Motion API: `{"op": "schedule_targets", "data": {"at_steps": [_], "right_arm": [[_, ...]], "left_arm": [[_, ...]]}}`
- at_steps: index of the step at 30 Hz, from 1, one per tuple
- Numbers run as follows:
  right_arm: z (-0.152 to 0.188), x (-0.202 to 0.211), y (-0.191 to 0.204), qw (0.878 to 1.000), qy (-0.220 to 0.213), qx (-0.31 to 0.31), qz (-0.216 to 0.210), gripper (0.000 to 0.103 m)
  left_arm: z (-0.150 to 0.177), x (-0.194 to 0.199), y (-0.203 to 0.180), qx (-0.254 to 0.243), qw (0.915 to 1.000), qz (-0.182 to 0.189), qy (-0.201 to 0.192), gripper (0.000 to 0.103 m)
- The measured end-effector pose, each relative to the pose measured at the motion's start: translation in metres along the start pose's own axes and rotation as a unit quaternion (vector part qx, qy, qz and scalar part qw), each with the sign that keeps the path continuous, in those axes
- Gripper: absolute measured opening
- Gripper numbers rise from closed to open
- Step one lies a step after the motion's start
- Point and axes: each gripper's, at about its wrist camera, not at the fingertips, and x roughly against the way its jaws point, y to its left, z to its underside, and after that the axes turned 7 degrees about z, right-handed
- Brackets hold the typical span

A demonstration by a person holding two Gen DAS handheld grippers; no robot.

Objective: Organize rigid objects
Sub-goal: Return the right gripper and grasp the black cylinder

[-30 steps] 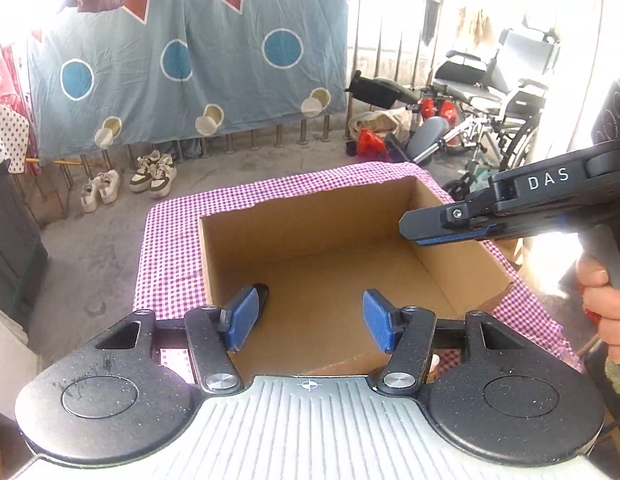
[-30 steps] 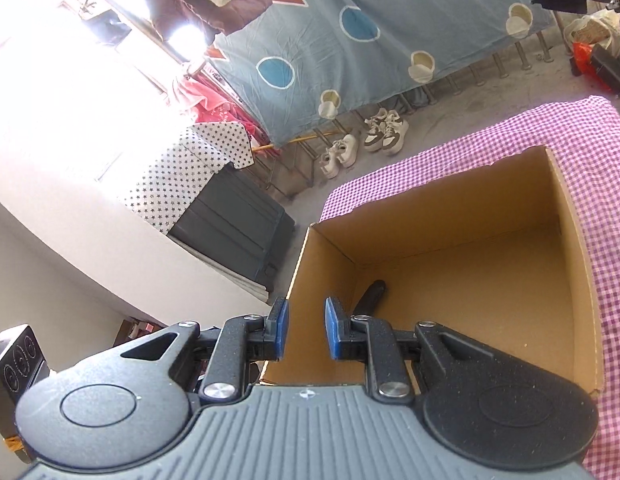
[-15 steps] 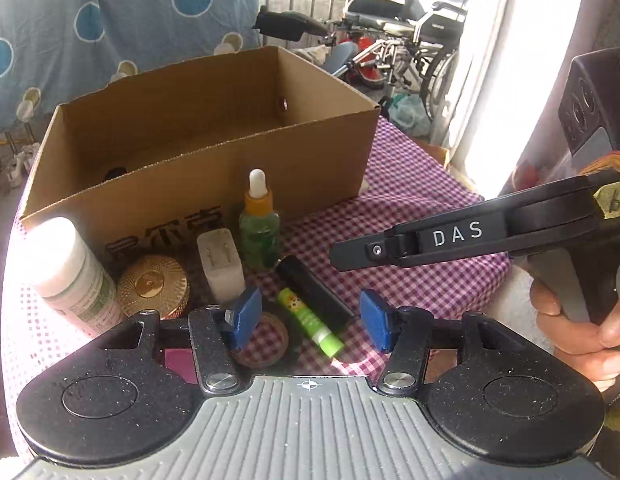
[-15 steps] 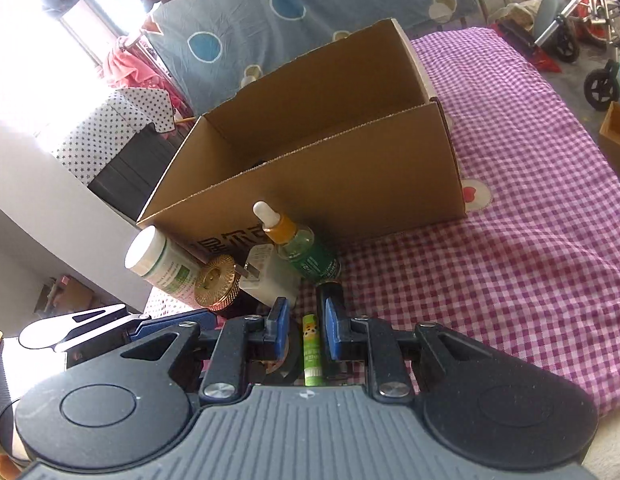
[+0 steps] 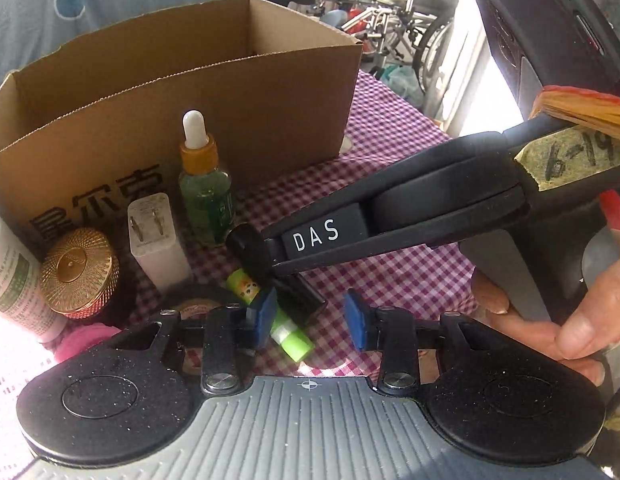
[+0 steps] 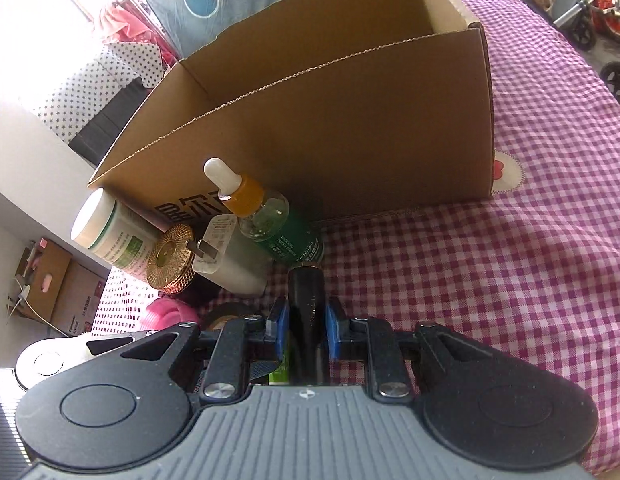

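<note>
Right gripper [image 6: 303, 334] pinches the black tube [image 6: 305, 300]; left gripper [image 5: 312, 318] spread, green stick [image 5: 269, 314] at its 10 o'clock; box [image 6: 330, 132] at 12.

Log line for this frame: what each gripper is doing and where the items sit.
right gripper: shut on black tube | left gripper: open, empty | dropper bottle, charger, gold lid: outside cardboard box

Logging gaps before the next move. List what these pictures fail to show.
- Inside of the cardboard box: hidden by its front wall in both views.
- Green tube: partly behind the left gripper in the left view.
- Black tube: near end hidden under the right gripper in the right view.
- Pink thing: partly hidden in both.
</note>
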Motion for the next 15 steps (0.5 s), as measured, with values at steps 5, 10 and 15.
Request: {"op": "schedule_targets", "data": {"at_steps": [5, 10, 15], "right_arm": [[-0.002, -0.001, -0.010, 1.000, 0.005, -0.021, -0.018, 0.021], [0.000, 0.006, -0.024, 0.999, 0.003, -0.047, -0.019, 0.021], [0.000, 0.011, -0.037, 0.997, 0.001, -0.071, -0.020, 0.021]], "left_arm": [[0.001, 0.001, 0.000, -0.002, 1.0000, -0.001, 0.001, 0.037], [-0.010, -0.009, -0.003, -0.005, 0.9999, 0.001, 0.012, 0.039], [-0.013, -0.025, -0.003, 0.002, 0.9994, 0.012, 0.032, 0.041]]}}
